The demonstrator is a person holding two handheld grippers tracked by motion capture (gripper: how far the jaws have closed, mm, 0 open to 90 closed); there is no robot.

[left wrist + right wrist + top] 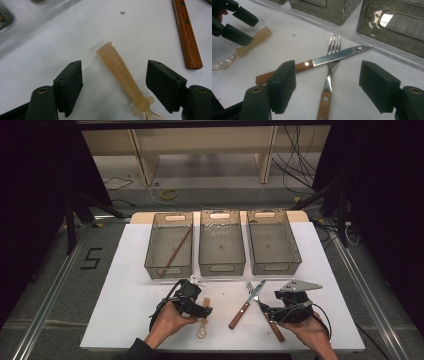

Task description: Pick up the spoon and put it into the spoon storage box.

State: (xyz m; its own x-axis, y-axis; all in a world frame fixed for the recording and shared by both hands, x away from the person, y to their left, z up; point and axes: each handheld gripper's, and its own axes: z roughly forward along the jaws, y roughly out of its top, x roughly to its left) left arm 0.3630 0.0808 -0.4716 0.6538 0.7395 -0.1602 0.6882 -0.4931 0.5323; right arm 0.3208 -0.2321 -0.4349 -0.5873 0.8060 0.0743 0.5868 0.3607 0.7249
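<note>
Plainly, from where I stood, the risks ran like this:

Left gripper (113, 85): its jaws stood wide, one on each side of the spoon's handle, pads not yet touching it.

Spoon (122, 75): a translucent amber plastic spoon lay flat on the white table (125, 295) in front of the bins, handle between the left jaws, clear bowl end towards the person's hand.

Slip risk: the handle looked smooth and tapered, and it lay at a slant to the jaws; I judged that a squeeze on that slant could twist it or squirt it out sideways.

Scrape risk: the handle sat low on the table, so pads coming down too far could jam on the surface, or too high could close over it.

Right gripper (327, 87): jaws wide and holding nothing, poised over the crossed cutlery.

Knife (322, 61): it rested across the fork (329, 75), blade over the fork's neck; lifting either one first could drag or flip the other.

Left bin (169, 245): it already held a long brown stick, probably a chopstick, leaning corner to corner.

Middle bin (222, 242) and right bin (273, 241): both looked empty, set close side by side; I thought a careless drop could land on a shared rim or in the wrong bin.
</note>
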